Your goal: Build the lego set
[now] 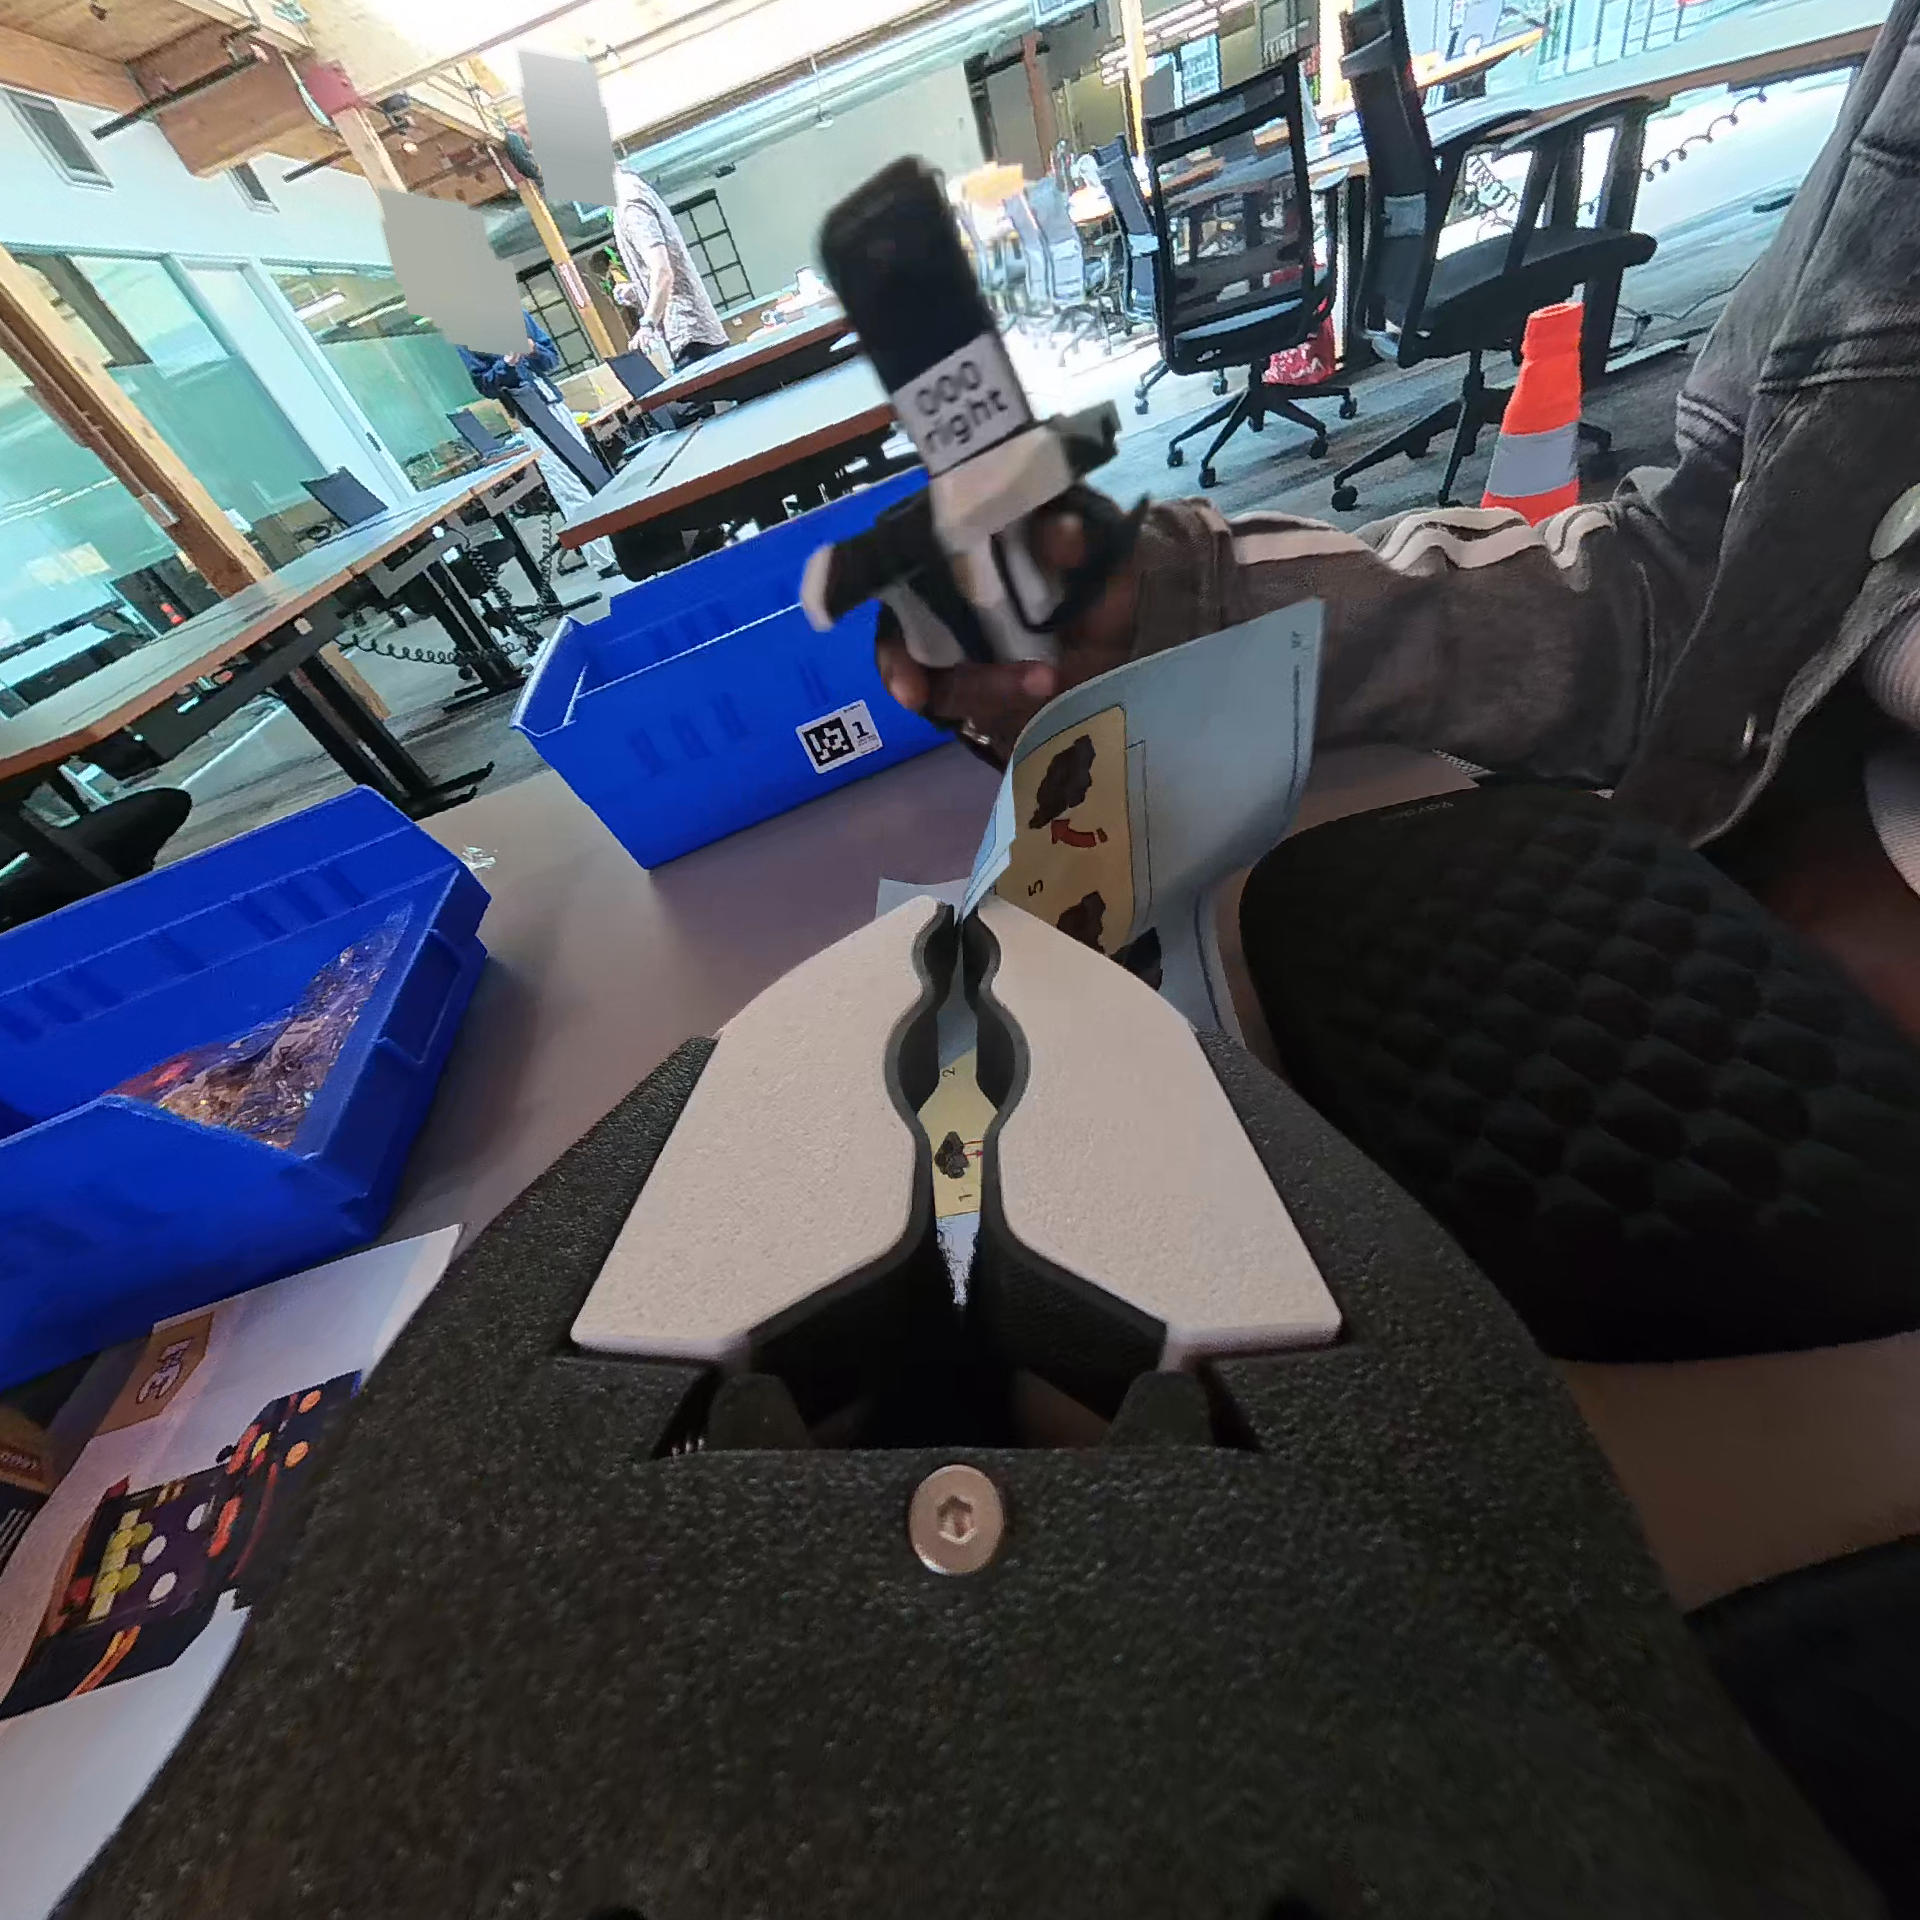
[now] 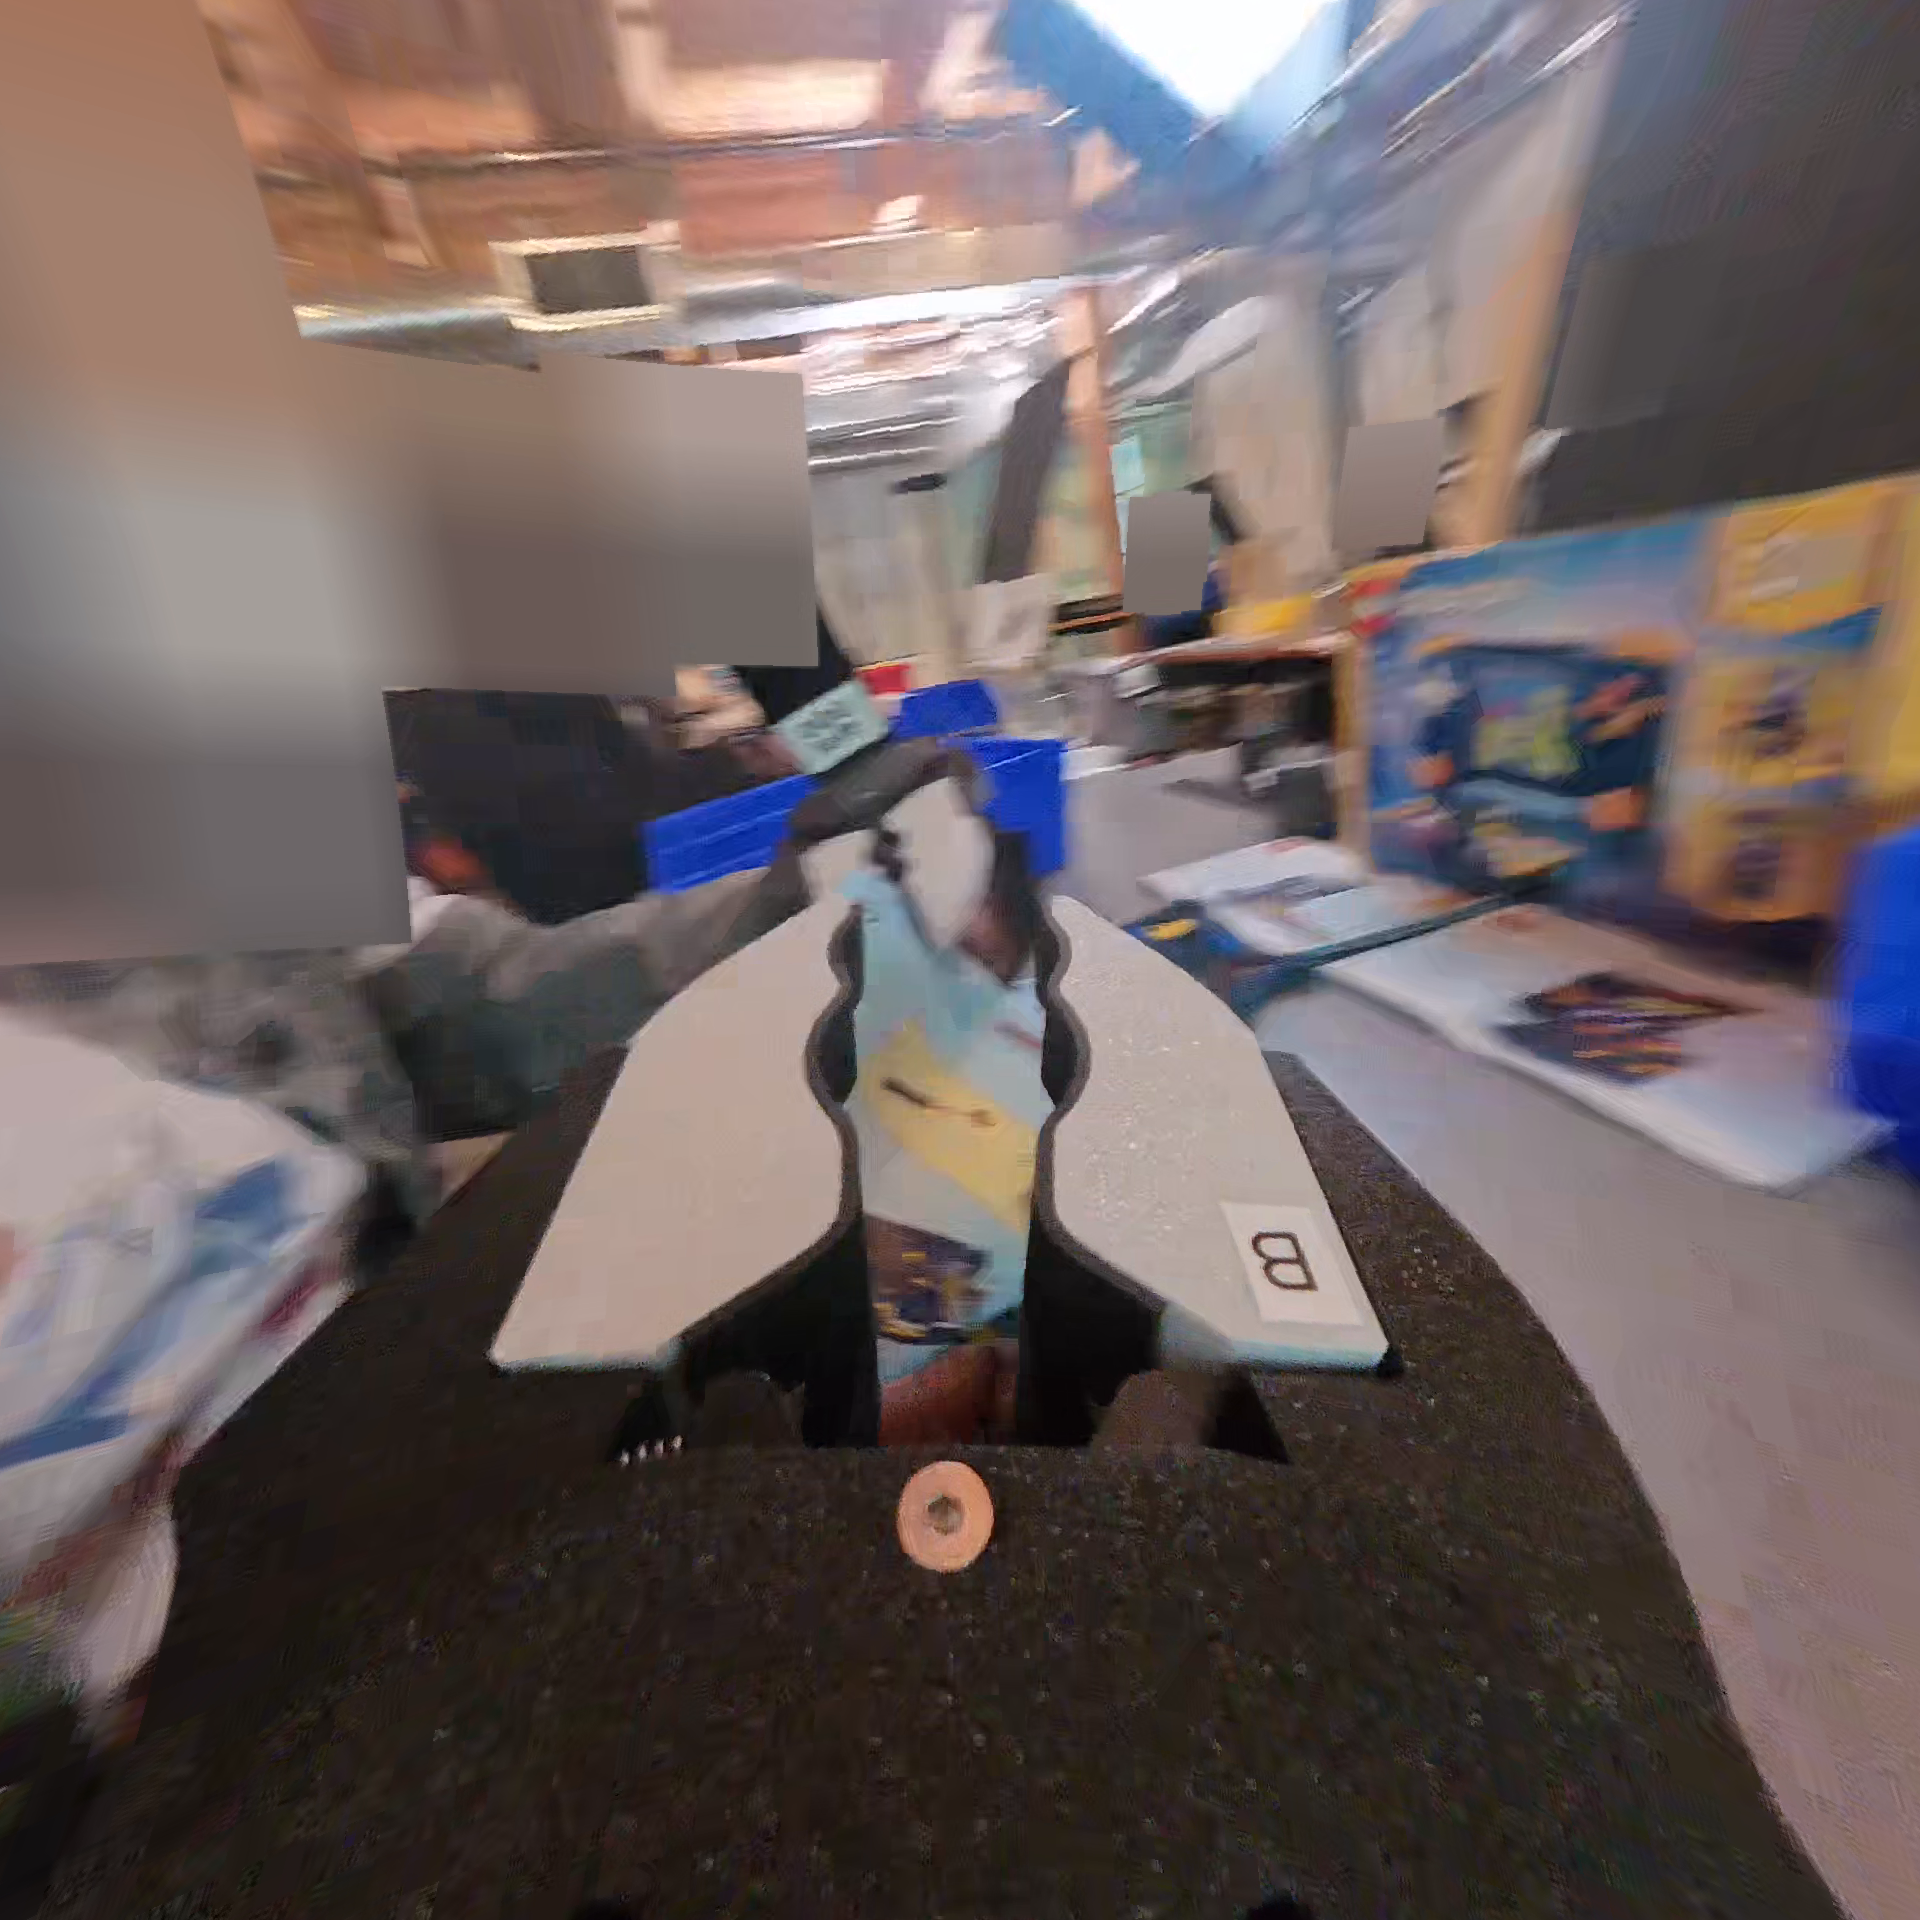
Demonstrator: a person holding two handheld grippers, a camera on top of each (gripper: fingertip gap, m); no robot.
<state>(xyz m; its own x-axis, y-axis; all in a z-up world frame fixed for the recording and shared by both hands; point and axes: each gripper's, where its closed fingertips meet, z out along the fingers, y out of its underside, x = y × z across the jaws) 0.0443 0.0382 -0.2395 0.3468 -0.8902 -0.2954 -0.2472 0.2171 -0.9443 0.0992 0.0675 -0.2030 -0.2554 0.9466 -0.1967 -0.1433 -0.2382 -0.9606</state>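
In the left wrist view my left gripper (image 1: 961, 920) is shut on the edge of a light blue instruction booklet (image 1: 1195, 769). One page curls up and to the right from the pads, and more of the booklet shows in the slot between the fingers. My right gripper (image 1: 842, 587), held in a hand, is blurred and stands above and beyond the booklet without touching it. In the blurred right wrist view my right gripper (image 2: 951, 925) is open. The booklet (image 2: 935, 1091) and the left gripper (image 2: 904, 821) show through the gap, farther off.
Two blue bins stand on the grey table, one ahead (image 1: 717, 686) and one at the left (image 1: 208, 1039) holding clear bags. A black quilted cushion (image 1: 1610, 1039) lies at the right. A printed sheet (image 1: 156, 1507) lies near left. A colourful toy box (image 2: 1610, 727) and flat booklets (image 2: 1558, 1039) are on the right.
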